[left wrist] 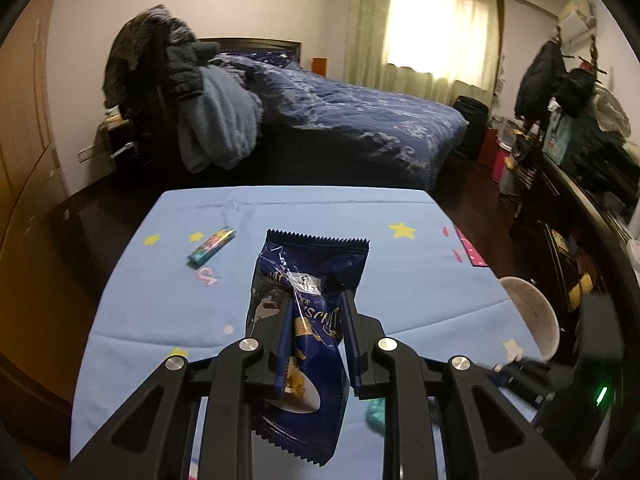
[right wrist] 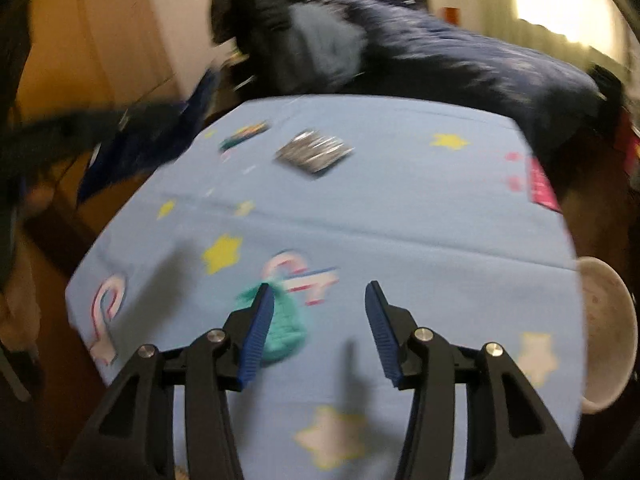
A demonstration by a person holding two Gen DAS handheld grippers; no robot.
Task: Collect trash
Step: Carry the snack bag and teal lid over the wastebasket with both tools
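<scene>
My left gripper (left wrist: 316, 300) is shut on a dark blue biscuit wrapper (left wrist: 308, 280) and holds it up above the light blue tablecloth (left wrist: 420, 280). A small colourful wrapper (left wrist: 211, 249) lies on the cloth to the far left; it also shows in the right wrist view (right wrist: 244, 135). My right gripper (right wrist: 318, 292) is open and empty, low over the cloth. A crumpled teal scrap (right wrist: 286, 328) lies beside its left finger (right wrist: 256, 332). A silver foil wrapper (right wrist: 314, 152) lies farther back on the cloth. The right wrist view is blurred.
A white bowl (right wrist: 604, 332) hangs past the table's right edge; it also shows in the left wrist view (left wrist: 532, 312). A bed with a dark blue quilt (left wrist: 360, 120) stands behind the table. A cluttered dresser (left wrist: 580, 168) is on the right.
</scene>
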